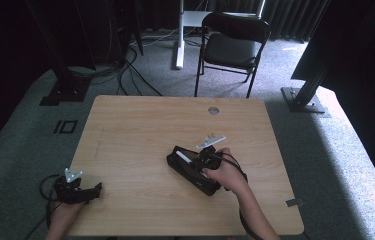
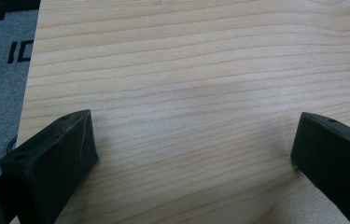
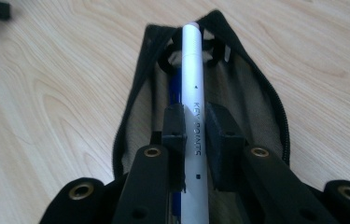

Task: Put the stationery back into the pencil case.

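Your right gripper [image 3: 195, 135] pinches the white marker [image 3: 195, 93] lengthwise over the open black pencil case [image 3: 256, 93], so it can slide in beside what appears to be a blue pen [image 3: 175, 91]. Your left gripper [image 2: 191, 154] rests spread and empty on the table [image 2: 186, 70], clear of the work.

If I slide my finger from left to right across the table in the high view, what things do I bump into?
left gripper with open jaws, at the table's left edge → black pencil case lying open → right gripper shut on a white pen over the case → small round hole farther back.
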`<state>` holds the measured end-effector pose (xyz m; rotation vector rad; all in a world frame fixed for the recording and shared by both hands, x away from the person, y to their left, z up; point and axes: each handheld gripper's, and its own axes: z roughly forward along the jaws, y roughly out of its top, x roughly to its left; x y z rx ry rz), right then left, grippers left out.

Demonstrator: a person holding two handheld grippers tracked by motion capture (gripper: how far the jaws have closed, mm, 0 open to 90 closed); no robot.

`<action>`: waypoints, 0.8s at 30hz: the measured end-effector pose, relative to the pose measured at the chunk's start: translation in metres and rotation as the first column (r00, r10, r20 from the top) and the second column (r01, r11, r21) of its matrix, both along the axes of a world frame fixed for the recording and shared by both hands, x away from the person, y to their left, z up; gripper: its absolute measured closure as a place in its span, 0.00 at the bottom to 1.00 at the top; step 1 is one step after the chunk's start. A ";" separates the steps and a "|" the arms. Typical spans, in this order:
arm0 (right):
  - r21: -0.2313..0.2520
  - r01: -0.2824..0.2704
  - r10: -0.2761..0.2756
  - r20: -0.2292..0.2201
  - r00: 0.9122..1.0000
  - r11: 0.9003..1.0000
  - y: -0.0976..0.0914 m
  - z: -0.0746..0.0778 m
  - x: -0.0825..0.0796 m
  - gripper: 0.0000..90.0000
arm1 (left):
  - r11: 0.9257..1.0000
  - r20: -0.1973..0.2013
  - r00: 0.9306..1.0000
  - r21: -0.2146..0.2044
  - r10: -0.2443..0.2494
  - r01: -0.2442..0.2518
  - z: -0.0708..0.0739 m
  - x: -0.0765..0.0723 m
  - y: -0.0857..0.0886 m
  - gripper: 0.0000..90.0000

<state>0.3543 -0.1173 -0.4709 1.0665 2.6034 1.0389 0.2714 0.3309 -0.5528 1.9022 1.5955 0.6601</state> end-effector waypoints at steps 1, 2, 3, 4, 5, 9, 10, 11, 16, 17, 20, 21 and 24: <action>-0.008 -0.001 0.001 -0.002 1.000 1.000 0.002 -0.001 0.000 0.87 | 1.000 0.000 1.000 0.000 0.000 0.000 0.000 0.000 0.000 0.00; -0.005 0.004 -0.004 -0.005 1.000 1.000 0.003 -0.002 0.001 0.87 | 1.000 0.000 1.000 0.000 0.000 0.000 0.000 0.000 0.000 0.00; -0.019 0.002 -0.002 -0.008 1.000 1.000 0.004 -0.003 0.001 0.87 | 1.000 0.000 1.000 0.000 0.000 0.000 0.000 0.000 0.000 0.00; -0.025 0.003 -0.003 -0.003 1.000 1.000 0.005 -0.004 0.001 0.87 | 1.000 0.000 1.000 0.000 0.000 0.000 0.000 0.000 0.000 0.00; -0.028 0.006 -0.006 -0.006 1.000 1.000 0.006 -0.005 0.002 0.87 | 1.000 0.000 1.000 0.000 0.000 0.000 0.000 0.000 0.000 0.00; -0.050 0.016 -0.017 -0.015 1.000 0.999 0.010 -0.007 0.004 0.87 | 1.000 0.000 1.000 0.000 0.000 0.000 0.000 0.000 0.000 0.00; -0.050 0.020 -0.021 -0.014 1.000 0.999 0.010 -0.008 0.004 0.87 | 1.000 0.000 1.000 0.000 0.000 0.000 0.000 0.000 0.000 0.00; -0.058 0.019 -0.020 -0.013 1.000 0.998 0.011 -0.008 0.004 0.87 | 1.000 0.000 1.000 0.000 0.000 0.000 0.000 0.000 0.000 0.00; -0.073 0.013 -0.014 -0.014 1.000 0.997 0.015 -0.010 0.006 0.87 | 1.000 0.000 1.000 0.000 0.000 0.000 0.000 0.000 0.000 0.00; -0.080 0.015 -0.017 -0.019 1.000 0.997 0.016 -0.010 0.007 0.87 | 1.000 0.000 1.000 0.000 0.000 0.000 0.000 0.000 0.000 0.00; -0.088 0.016 -0.018 -0.024 1.000 0.996 0.018 -0.012 0.008 0.87 | 1.000 0.000 1.000 0.000 0.000 0.000 0.000 0.000 0.000 0.00; -0.091 0.016 -0.018 -0.024 1.000 0.996 0.019 -0.013 0.008 0.87 | 1.000 0.000 1.000 0.000 0.000 0.000 0.000 0.000 0.000 0.00; -0.104 0.015 -0.018 -0.028 0.999 0.994 0.020 -0.015 0.010 0.87 | 1.000 0.000 1.000 0.000 0.000 0.000 0.000 0.000 0.000 0.00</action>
